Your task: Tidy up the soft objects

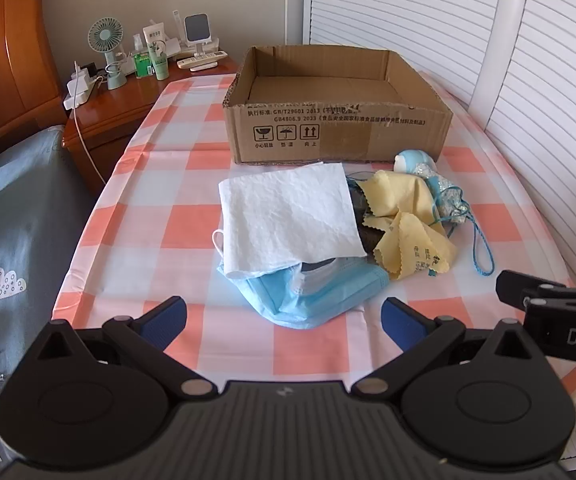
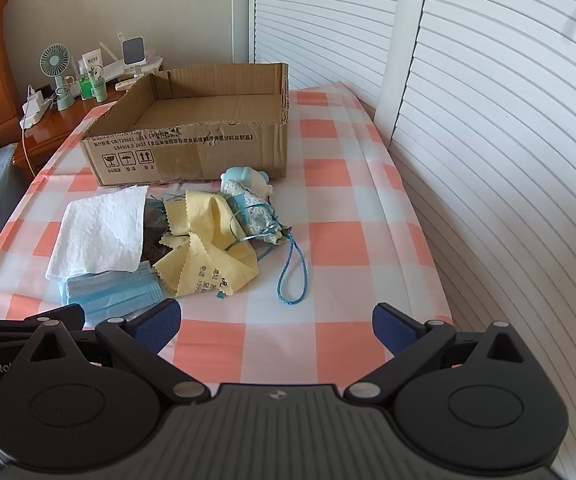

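I have both claws hanging above the near end of the table. In the left wrist view my left gripper (image 1: 283, 318) fills the bottom of the frame with its blue-padded jaws spread as wide as they go and nothing between them. The right gripper (image 2: 277, 322) shows the same in its own view: jaws fully apart, holding nothing, only pink-and-white checked tablecloth (image 2: 328, 240) beyond them.

The soft things lie in one heap at the centre of the left view. A white crumpled paper towel (image 1: 288, 220) lies on top at centre left. A light blue pleated face mask (image 1: 312, 300) sticks out from under it at lower centre, just beyond my left jaws. To the right, a pale yellow zigzag-edged lens cloth (image 1: 408, 232) is bunched up, touching a small blue-and-white plush toy (image 1: 412, 160) and a floral fabric pouch (image 1: 448, 200). A blue braided cord loop (image 1: 482, 252) trails off towards the right of the frame.

Behind the heap, at upper centre, an open brown cardboard box (image 1: 336, 132) stands on the cloth; I see nothing in it. A wooden nightstand (image 1: 119, 100) with a small green fan (image 1: 105, 36) is at upper left.
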The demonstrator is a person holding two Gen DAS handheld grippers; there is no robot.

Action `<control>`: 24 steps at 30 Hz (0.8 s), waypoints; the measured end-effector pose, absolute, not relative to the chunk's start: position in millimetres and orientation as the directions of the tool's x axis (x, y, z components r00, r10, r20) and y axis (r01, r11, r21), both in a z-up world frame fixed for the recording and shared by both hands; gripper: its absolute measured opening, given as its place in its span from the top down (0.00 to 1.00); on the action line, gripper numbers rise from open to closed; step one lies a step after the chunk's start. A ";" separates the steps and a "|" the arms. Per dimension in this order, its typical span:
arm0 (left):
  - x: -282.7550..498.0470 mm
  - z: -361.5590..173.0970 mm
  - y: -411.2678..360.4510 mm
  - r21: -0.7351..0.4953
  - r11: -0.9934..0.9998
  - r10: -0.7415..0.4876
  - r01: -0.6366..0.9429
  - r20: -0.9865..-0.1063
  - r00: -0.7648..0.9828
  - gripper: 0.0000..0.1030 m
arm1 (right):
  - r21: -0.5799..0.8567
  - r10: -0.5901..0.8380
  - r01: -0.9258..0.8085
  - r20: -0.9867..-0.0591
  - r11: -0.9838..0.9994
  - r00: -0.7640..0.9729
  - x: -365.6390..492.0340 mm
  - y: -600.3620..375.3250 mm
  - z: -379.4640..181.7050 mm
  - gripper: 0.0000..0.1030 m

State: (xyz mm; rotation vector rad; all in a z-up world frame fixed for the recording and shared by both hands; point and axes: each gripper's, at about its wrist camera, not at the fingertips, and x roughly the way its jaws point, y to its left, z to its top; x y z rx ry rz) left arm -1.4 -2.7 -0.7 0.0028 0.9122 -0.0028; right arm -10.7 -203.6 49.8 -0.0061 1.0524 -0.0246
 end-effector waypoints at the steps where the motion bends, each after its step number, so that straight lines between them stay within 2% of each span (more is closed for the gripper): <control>1: -1.3 -0.8 -2.9 0.002 1.000 -0.001 0.004 -0.790 0.613 0.01 | -0.016 -0.022 0.017 -0.868 1.000 0.496 -10.8 -203.6 50.0 0.00; 24: -1.3 -1.7 -2.2 0.000 1.000 -0.002 0.003 -0.793 0.610 0.01 | -0.013 -0.019 0.015 -0.866 1.000 0.500 -10.8 -202.8 49.9 0.00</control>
